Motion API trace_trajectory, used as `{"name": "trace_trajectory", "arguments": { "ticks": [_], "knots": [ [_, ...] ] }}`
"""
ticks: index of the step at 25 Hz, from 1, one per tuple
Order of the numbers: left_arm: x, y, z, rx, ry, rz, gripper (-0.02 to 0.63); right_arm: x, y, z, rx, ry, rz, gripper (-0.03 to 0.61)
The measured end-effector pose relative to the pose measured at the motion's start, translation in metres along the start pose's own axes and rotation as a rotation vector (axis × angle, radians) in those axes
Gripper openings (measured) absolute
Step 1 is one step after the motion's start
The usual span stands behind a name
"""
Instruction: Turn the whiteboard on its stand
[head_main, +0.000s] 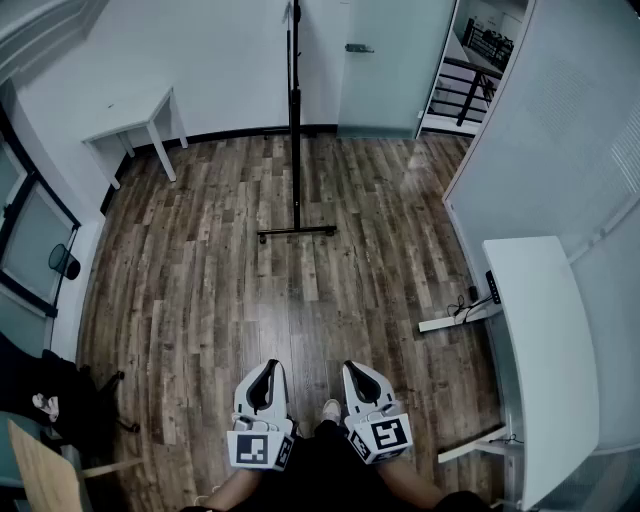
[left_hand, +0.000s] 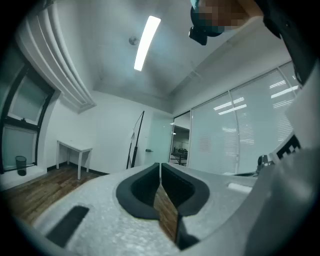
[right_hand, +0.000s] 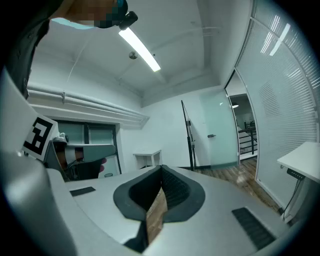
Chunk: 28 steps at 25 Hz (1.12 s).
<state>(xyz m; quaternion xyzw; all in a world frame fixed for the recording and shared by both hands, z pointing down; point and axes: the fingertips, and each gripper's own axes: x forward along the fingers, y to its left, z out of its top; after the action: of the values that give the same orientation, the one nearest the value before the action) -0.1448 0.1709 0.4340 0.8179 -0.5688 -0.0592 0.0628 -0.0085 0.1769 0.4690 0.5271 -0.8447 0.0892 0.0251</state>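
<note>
The whiteboard (head_main: 294, 100) stands edge-on to me across the wooden floor, a thin black upright on a stand with a dark foot bar (head_main: 296, 233). It shows as a slim dark line in the left gripper view (left_hand: 135, 142) and in the right gripper view (right_hand: 188, 135). My left gripper (head_main: 268, 366) and right gripper (head_main: 352, 367) are held low and close to my body, side by side, far from the board. Both point toward it. In the gripper views the left gripper (left_hand: 160, 164) and the right gripper (right_hand: 161, 167) have tips that meet, with nothing between them.
A small white table (head_main: 135, 115) stands against the far wall at left. A long white desk (head_main: 545, 340) runs along the glass partition on the right. A glass door (head_main: 385, 60) is behind the board. A dark chair (head_main: 60, 400) and a wooden panel (head_main: 40, 470) sit at my near left.
</note>
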Motion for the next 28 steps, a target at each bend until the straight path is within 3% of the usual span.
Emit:
{"name": "trace_trajectory", "arguments": {
  "ticks": [12,28],
  "knots": [
    [0.003,-0.020,-0.005,0.008,0.008,0.011,0.025,-0.011,-0.015,0.000,0.020,-0.007,0.013,0.011],
    [0.030,-0.058,-0.024,-0.004,0.012,0.063,0.025,-0.018,-0.069,-0.001,0.040,-0.029,0.057,0.012]
  ]
}}
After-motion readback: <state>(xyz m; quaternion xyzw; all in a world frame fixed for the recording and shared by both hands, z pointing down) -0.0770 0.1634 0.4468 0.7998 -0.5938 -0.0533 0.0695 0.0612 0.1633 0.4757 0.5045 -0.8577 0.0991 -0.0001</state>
